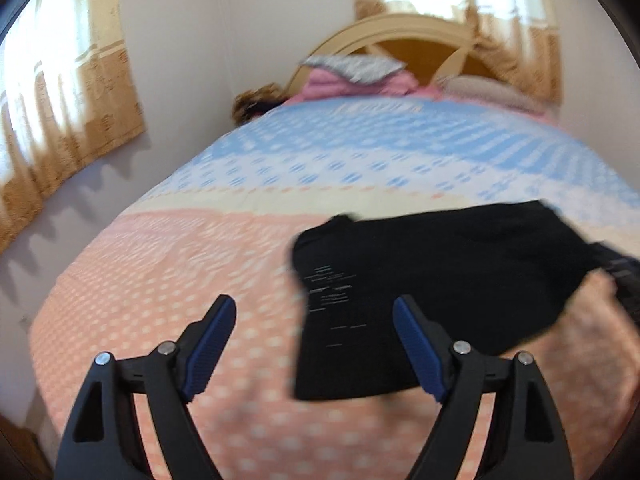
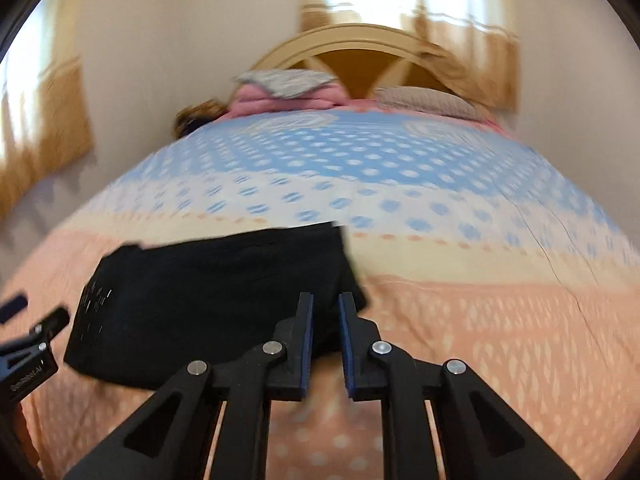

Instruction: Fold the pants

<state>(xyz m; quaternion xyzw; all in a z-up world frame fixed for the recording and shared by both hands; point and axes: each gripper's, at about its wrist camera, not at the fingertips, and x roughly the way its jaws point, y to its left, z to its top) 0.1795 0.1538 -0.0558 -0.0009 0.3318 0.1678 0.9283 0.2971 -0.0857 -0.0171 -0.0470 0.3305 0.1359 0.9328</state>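
Note:
The black pants (image 1: 432, 280) lie folded into a compact rectangle on the pink part of the bedspread, with small white print near their left end. My left gripper (image 1: 314, 308) is wide open and empty, hovering over the pants' left edge. In the right wrist view the pants (image 2: 216, 300) lie left of centre. My right gripper (image 2: 325, 304) has its jaws nearly closed with a narrow gap, at the pants' right edge; nothing shows between them. The left gripper (image 2: 24, 320) shows at the left edge of the right wrist view.
The bed (image 1: 200, 264) has a pink, cream and blue dotted bedspread. Pink and grey folded bedding (image 1: 352, 76) and a pillow (image 2: 424, 100) lie by the cream headboard (image 1: 408, 28). Curtains (image 1: 60, 92) hang on the left wall and behind the headboard.

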